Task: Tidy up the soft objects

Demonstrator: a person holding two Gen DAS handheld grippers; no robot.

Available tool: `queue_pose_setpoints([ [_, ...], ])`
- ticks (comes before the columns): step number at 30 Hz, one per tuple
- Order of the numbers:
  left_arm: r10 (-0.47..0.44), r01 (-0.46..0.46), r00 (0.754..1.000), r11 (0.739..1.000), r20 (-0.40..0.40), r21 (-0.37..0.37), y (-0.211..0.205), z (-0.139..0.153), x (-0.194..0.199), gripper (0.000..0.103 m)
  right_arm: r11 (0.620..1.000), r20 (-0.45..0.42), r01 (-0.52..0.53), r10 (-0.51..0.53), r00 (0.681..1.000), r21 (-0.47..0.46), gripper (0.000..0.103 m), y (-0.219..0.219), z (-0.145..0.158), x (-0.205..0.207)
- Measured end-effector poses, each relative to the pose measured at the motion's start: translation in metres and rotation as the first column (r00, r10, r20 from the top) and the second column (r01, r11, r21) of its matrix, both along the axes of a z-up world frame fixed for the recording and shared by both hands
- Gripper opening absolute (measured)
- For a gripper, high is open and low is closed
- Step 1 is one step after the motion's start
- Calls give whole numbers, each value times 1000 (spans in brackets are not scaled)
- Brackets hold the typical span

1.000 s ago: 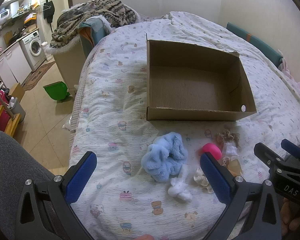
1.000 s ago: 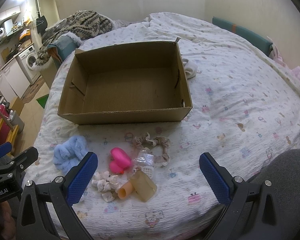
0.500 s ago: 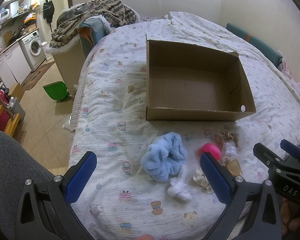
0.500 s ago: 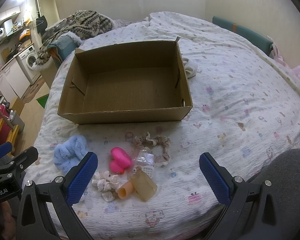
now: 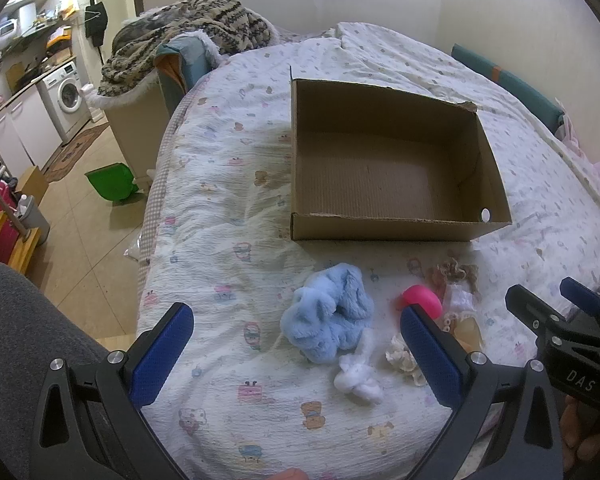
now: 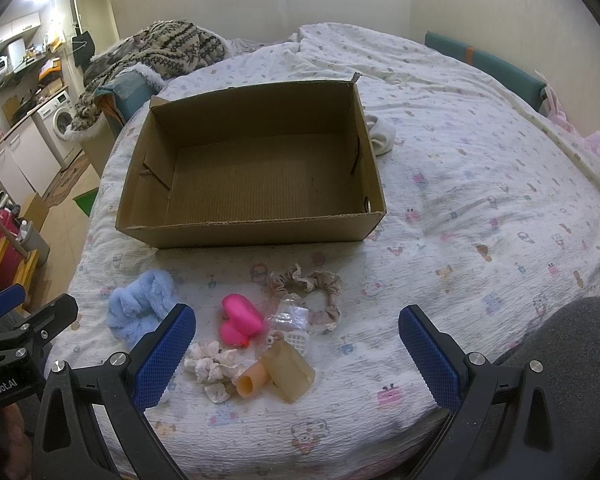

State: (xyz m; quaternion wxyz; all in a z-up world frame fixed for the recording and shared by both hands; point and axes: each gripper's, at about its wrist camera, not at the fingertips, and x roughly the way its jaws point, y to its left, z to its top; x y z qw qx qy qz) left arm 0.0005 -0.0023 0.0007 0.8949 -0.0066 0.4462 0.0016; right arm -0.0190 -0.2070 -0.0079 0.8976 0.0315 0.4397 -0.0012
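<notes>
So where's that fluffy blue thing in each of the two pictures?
Left wrist view: the fluffy blue scrunchie lies low at centre, between the gripper's fingers.
Right wrist view: the same scrunchie lies low on the left, beside the left finger.
Shared landmark: the cardboard box, just behind it on the bed.

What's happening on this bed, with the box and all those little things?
A person is holding two tongs, the left tongs and right tongs, both open and empty above the bed. A cardboard box sits empty. In front of it lie a fluffy blue scrunchie, a pink toy and a beige scrunchie, none picked up yet.
</notes>
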Motion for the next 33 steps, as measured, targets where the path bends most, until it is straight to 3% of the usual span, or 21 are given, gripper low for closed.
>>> queue_pose_setpoints([
  [11, -8, 8, 1000, 1000, -16, -3, 0, -4, 0, 103, 1000, -15, 0, 0, 1000, 16, 103, 1, -7, -2],
  [15, 12, -14, 998, 999, -66, -35, 8, -8, 10, 103, 986, -91, 28, -14, 996, 162, 103, -16, -13, 9],
  [17, 21, -32, 993, 995, -119, -93, 18, -13, 21, 103, 977, -135, 70, -43, 990, 203, 103, -26, -20, 15],
  [20, 61, -96, 977, 981, -203, -168, 34, -24, 40, 103, 954, -202, 129, -75, 977, 272, 103, -37, -33, 18],
  [23, 73, -130, 958, 972, -279, -194, 38, -37, 59, 103, 943, -239, 160, -90, 967, 292, 103, -40, -41, 20],
  [28, 15, -98, 913, 978, -408, -183, 17, -73, 83, 103, 947, -241, 153, -84, 967, 282, 103, -36, -42, 21],
  [33, -3, -55, 893, 992, -449, -116, -5, -102, 94, 103, 921, -276, 197, -103, 956, 337, 103, -51, -49, 25],
])
